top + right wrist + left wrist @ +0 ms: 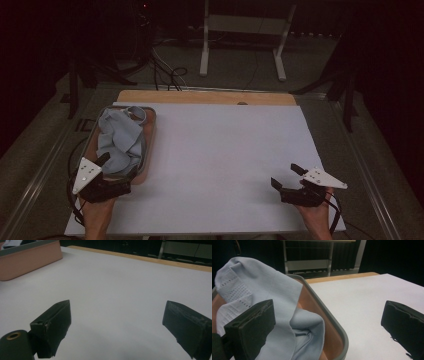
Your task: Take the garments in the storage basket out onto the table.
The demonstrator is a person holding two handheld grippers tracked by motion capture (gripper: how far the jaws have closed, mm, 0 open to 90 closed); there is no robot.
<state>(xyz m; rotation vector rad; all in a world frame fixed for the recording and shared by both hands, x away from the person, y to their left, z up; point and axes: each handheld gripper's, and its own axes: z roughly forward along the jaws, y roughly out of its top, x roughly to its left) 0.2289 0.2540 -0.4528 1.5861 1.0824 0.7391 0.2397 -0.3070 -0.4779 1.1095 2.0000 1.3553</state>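
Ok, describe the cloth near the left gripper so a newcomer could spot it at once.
Start at the white table sheet and go to its left edge, where a grey-rimmed orange tray sits. The crumpled pale blue cloth lies heaped inside it, the scene's sole soft, knitted thing.

looks like a recording lab: black curtains (45, 60) all round, cables (167, 75) on the floor, a white frame stand (245, 35) behind the white-covered surface (225, 160).
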